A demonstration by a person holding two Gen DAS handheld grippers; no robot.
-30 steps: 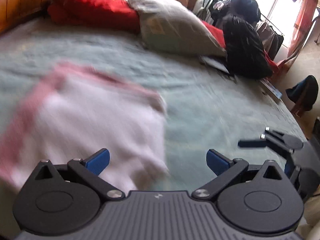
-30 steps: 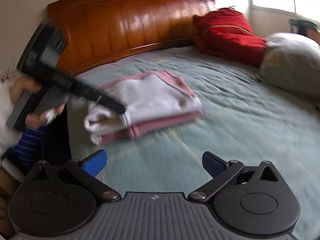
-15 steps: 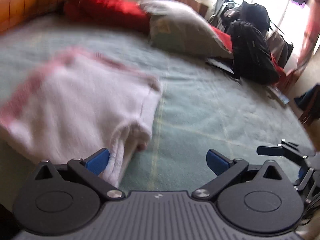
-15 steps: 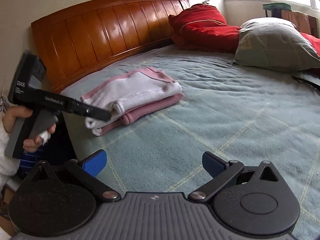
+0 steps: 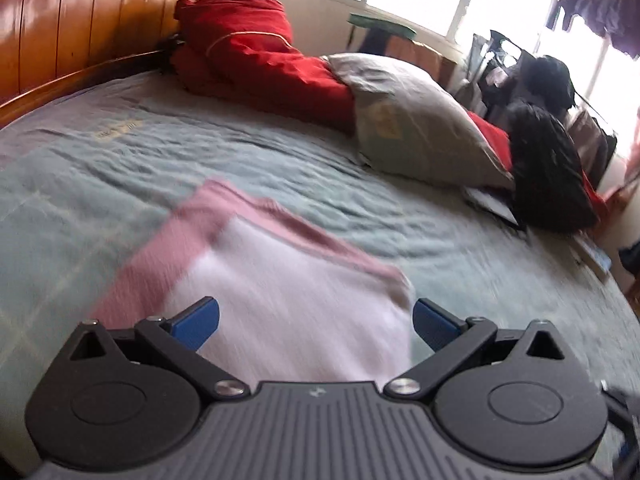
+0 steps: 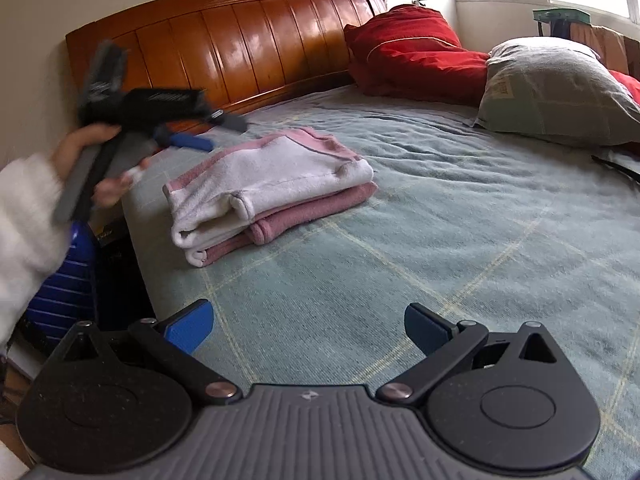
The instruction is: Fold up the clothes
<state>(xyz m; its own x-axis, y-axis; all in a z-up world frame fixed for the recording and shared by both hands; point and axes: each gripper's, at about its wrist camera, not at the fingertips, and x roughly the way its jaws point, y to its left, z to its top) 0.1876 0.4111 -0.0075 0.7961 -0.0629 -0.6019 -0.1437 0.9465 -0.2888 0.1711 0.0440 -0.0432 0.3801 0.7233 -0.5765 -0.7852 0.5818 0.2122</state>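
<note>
Now: folded pink-white garment (image 6: pixel 268 184) lies on bed (image 6: pixel 440 240).
Left gripper (image 5: pixel 316 322) and right gripper (image 6: pixel 308 326) both spread wide, empty.

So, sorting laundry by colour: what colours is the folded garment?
The folded garment is white with pink trim and underside, clearest in the right wrist view.

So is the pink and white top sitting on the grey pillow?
No, the folded pink and white top lies on the green bedspread, well apart from the grey pillow by the window side.
</note>
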